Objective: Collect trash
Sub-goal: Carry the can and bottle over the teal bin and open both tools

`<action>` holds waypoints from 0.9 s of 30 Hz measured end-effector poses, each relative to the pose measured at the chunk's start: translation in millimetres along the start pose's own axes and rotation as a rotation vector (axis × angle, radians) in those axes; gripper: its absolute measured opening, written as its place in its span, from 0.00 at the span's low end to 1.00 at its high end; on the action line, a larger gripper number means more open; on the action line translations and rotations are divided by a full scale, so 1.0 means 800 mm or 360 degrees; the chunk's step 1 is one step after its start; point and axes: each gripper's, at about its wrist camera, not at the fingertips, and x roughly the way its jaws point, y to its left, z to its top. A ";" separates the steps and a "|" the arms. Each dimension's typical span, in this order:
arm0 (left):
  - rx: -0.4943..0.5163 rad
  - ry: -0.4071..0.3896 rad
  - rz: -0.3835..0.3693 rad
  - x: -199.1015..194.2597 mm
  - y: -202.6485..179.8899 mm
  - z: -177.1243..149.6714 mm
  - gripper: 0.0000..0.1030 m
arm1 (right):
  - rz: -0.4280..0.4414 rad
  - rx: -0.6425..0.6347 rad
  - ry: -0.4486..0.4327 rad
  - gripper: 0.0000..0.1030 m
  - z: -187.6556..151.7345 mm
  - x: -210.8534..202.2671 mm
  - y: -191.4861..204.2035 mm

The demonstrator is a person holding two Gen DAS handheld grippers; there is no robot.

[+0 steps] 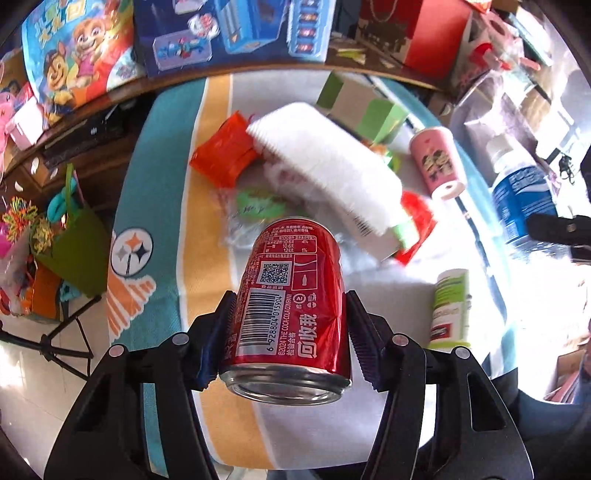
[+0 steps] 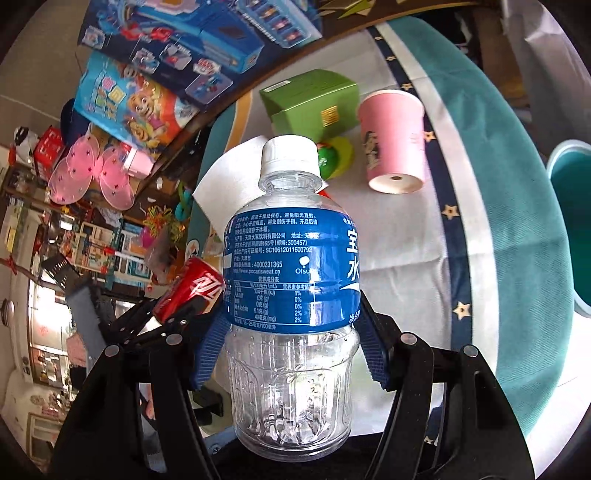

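My left gripper (image 1: 290, 310) is shut on a dented red Coca-Cola can (image 1: 291, 306) and holds it above the table. My right gripper (image 2: 291, 325) is shut on an empty clear plastic bottle (image 2: 291, 295) with a blue label and white cap. The can also shows at the left of the right wrist view (image 2: 192, 291), and the bottle at the right of the left wrist view (image 1: 521, 192). On the table lie a pink paper cup (image 1: 437, 162), a white ribbed carton (image 1: 328, 162), an orange wrapper (image 1: 225, 151) and a small white-green bottle (image 1: 450, 306).
The table carries a striped teal, yellow and white cloth (image 1: 166, 192). A green box (image 2: 314, 99) stands beside the pink cup (image 2: 395, 140). A teal bin (image 2: 572, 221) stands at the right edge. Toy boxes (image 1: 229, 33) line the shelf behind.
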 end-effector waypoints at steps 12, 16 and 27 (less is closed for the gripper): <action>0.0317 -0.0106 -0.0219 -0.013 -0.155 0.073 0.58 | -0.0060 0.0296 -0.0311 0.60 0.014 -0.099 -0.119; 0.0464 -0.0081 -0.0285 0.008 -0.230 0.096 0.58 | -0.0197 0.0414 -0.0466 0.60 0.020 -0.141 -0.183; 0.0759 0.0072 -0.0419 0.091 -0.391 0.123 0.58 | -0.0490 0.0748 -0.0514 0.61 0.030 -0.147 -0.351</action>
